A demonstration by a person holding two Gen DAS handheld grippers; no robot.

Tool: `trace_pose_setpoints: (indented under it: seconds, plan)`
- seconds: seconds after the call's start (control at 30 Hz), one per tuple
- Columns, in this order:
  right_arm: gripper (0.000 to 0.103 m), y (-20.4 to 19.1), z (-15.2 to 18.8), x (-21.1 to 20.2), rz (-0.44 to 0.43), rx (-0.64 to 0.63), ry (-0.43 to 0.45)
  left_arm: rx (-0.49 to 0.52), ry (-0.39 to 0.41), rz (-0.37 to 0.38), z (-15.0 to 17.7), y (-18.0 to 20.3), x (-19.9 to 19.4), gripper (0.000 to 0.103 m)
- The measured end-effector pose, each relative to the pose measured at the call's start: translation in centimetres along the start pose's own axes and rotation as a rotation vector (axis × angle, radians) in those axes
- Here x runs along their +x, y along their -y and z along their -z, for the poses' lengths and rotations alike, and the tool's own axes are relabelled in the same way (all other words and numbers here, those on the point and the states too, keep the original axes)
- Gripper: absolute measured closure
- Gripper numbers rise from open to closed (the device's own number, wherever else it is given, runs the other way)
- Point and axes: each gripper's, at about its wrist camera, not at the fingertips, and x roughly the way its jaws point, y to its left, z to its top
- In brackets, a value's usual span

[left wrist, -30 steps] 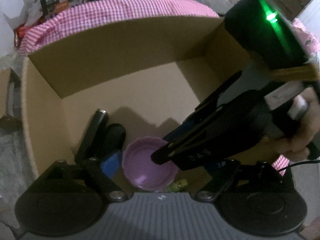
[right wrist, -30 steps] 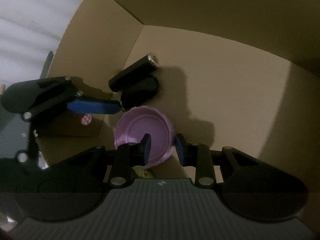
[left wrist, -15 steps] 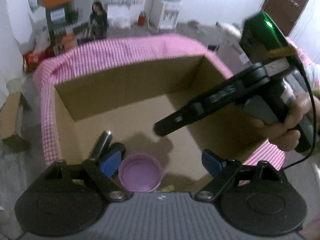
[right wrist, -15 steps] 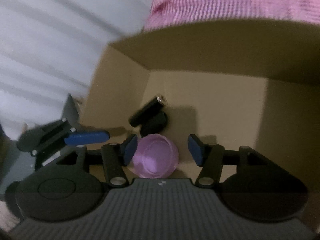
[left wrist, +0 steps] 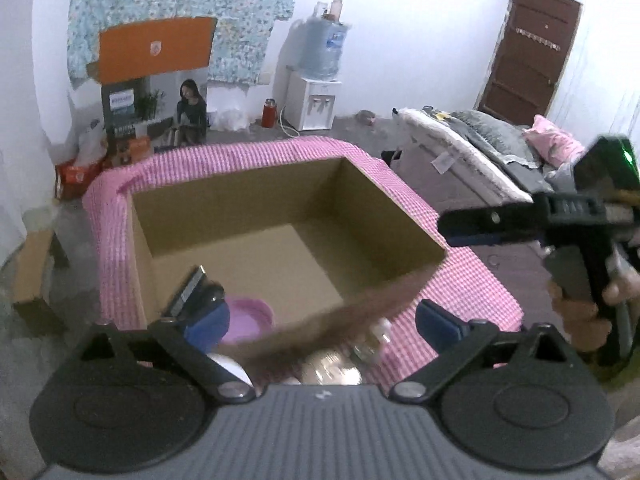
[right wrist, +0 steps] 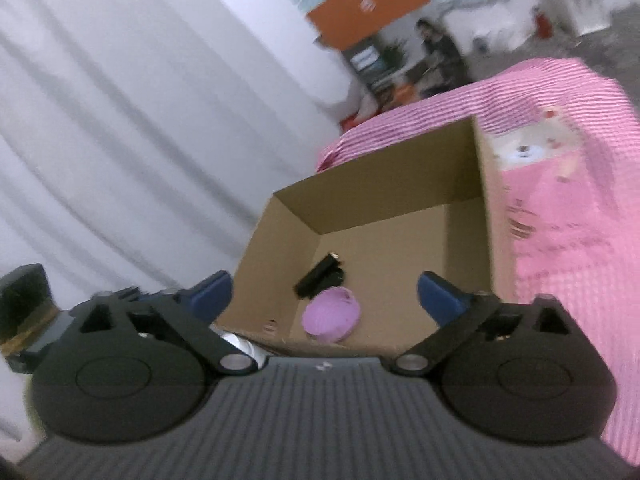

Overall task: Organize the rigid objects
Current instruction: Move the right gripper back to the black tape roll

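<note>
Left gripper (left wrist: 322, 326) jaws opening, nothing between. Cardboard box (left wrist: 280, 196) on pink checked cloth (left wrist: 472, 280); purple bowl (right wrist: 331, 317) on box floor, touching black cylinder (right wrist: 318, 281). Right gripper (right wrist: 324, 298) jaws opening wide, empty.

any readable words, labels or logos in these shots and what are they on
None can be read for certain.
Orange box: a small white logo, too small to read.
Dark carton below it: a white label, blurred.
Water bottle: a blue label, blurred.
Right gripper: markings on its side, unreadable.
</note>
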Motion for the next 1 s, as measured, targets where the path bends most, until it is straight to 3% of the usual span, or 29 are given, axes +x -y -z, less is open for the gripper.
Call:
trace_pose_setpoints:
  seconds: [0.13, 0.33, 0.5, 0.63, 0.77, 1.0]
  plan:
    - [0.001, -1.6, 3.9, -1.7, 0.121, -0.09, 0.022, -0.047, -0.001, 0.001, 3.1, 0.5, -0.1, 0.003]
    - [0.001, -5.4, 8.2, -0.3, 0.323, -0.365, -0.08, -0.071, -0.045, -0.069, 7.7, 0.9, 1.2, 0.003]
    - [0.001, -8.1, 10.5, 0.9, 0.403, -0.528, -0.06, -0.079, -0.053, -0.124, 10.6, 1.0, 1.0, 0.003]
    - [0.001, -9.1, 11.3, 1.4, 0.397, -0.573, -0.029, -0.075, -0.048, -0.15, 12.0, 1.1, 1.1, 0.003]
    - [0.001, -9.0, 11.4, 2.0, 0.373, -0.576, -0.054, -0.059, -0.049, -0.168, 12.7, 1.6, 1.6, 0.003]
    - [0.001, -5.9, 12.6, 4.0, 0.24, -0.387, -0.16, -0.01, -0.083, -0.185, 13.4, 2.0, 3.3, 0.003]
